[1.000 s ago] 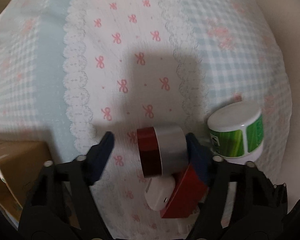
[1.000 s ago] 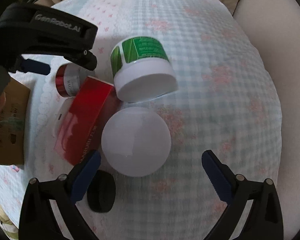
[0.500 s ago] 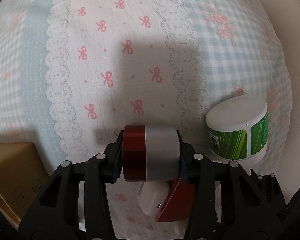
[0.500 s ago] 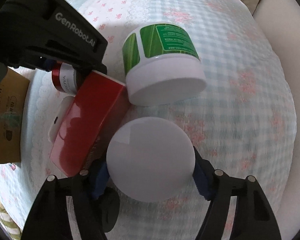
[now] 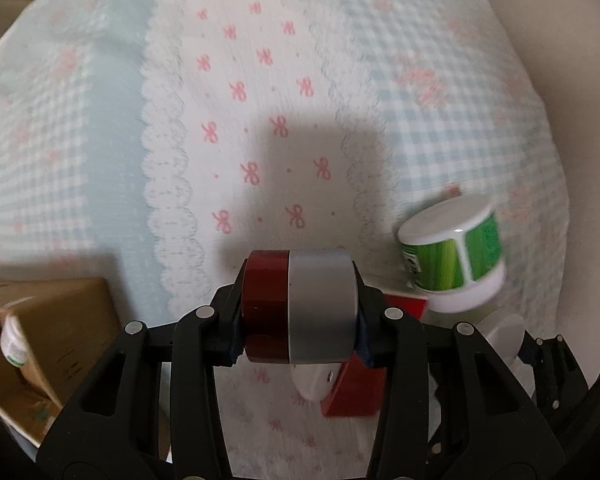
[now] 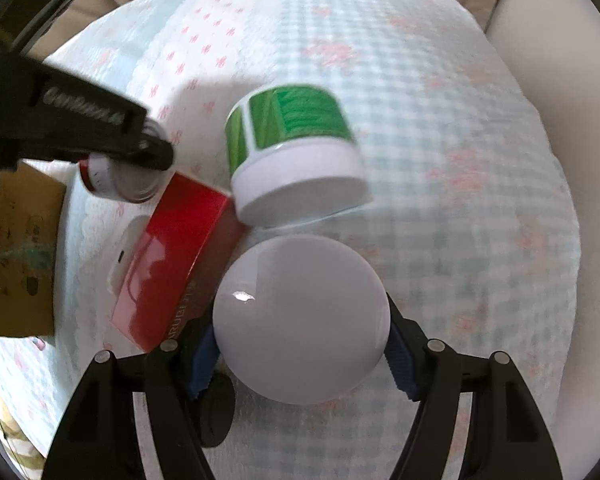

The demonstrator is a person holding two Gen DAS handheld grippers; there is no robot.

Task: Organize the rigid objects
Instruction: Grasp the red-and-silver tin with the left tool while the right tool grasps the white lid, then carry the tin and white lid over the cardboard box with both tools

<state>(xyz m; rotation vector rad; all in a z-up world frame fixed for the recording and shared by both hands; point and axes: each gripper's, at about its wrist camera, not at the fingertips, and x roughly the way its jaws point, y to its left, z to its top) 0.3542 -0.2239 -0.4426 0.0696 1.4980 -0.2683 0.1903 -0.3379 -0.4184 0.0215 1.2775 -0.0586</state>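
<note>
Your left tool (image 5: 300, 316) is clamped on the red-and-silver jar (image 5: 300, 306), lifted above the bow-print cloth (image 5: 260, 80). Your right tool (image 6: 300, 344) grips the white ball (image 6: 301, 318), beside the red box (image 6: 172, 256) and the green tub (image 6: 292, 152).

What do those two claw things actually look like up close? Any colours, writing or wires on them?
Both are matte black plastic. The left gripper and the right gripper have angular, cut-out arms joined by round silver pivot pins, and blue pads on the fingers. White lettering runs along the left one's side, blurred here. No cables or sleeves show.
</note>
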